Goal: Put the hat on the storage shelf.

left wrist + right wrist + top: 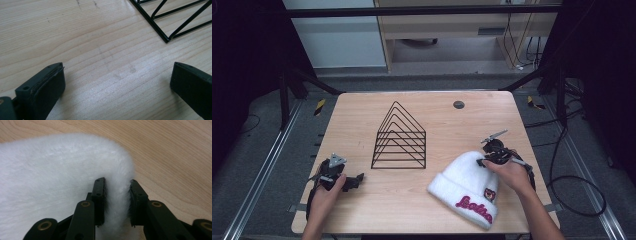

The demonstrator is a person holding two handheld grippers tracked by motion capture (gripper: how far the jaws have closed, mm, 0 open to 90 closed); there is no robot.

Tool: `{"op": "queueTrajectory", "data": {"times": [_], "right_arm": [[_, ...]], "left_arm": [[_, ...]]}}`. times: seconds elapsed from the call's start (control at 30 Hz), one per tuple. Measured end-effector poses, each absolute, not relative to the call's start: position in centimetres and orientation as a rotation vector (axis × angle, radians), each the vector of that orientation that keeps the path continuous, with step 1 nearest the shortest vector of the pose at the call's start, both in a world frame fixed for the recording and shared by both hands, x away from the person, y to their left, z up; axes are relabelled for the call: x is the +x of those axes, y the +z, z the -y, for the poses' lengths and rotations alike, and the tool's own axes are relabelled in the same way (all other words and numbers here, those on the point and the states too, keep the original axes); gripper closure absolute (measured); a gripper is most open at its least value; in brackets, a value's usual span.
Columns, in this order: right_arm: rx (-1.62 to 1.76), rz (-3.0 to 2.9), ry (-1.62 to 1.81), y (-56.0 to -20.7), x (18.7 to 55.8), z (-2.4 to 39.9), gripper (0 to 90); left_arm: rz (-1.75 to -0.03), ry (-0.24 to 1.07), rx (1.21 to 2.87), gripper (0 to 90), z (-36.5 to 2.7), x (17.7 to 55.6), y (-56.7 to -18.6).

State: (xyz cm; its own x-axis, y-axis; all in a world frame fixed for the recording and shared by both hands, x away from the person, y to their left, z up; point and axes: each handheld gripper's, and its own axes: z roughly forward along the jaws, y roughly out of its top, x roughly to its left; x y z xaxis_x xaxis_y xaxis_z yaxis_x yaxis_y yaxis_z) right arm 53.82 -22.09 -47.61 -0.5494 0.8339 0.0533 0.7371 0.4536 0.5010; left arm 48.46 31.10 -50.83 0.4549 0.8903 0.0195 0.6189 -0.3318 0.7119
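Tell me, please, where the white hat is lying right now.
In the high view the white hat lies on the table's front right part, right of the black wire rack, its top edge pinched by the right gripper.

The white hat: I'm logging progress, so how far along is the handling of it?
Done: the right gripper has pinched the crown edge of the white hat. In hand: that grip; the hat lies flat on the table. Left: probably lifting it, perhaps toward the black wire rack, which holds nothing. The left gripper rests open, away from the hat.
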Motion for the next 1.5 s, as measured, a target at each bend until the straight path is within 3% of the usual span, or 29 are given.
{"op": "queueTrajectory", "data": {"times": [0.77,1.5], "right_arm": [[1.304,-2.474,0.751,-47.0,52.9,22.1,81.3],[0.965,-2.312,0.995,-39.1,45.7,20.1,82.6]], "left_arm": [[-1.254,0.548,2.069,0.0,-31.1,48.5,-50.8],[-1.254,0.549,2.069,0.0,-31.1,48.5,-50.8]]}}
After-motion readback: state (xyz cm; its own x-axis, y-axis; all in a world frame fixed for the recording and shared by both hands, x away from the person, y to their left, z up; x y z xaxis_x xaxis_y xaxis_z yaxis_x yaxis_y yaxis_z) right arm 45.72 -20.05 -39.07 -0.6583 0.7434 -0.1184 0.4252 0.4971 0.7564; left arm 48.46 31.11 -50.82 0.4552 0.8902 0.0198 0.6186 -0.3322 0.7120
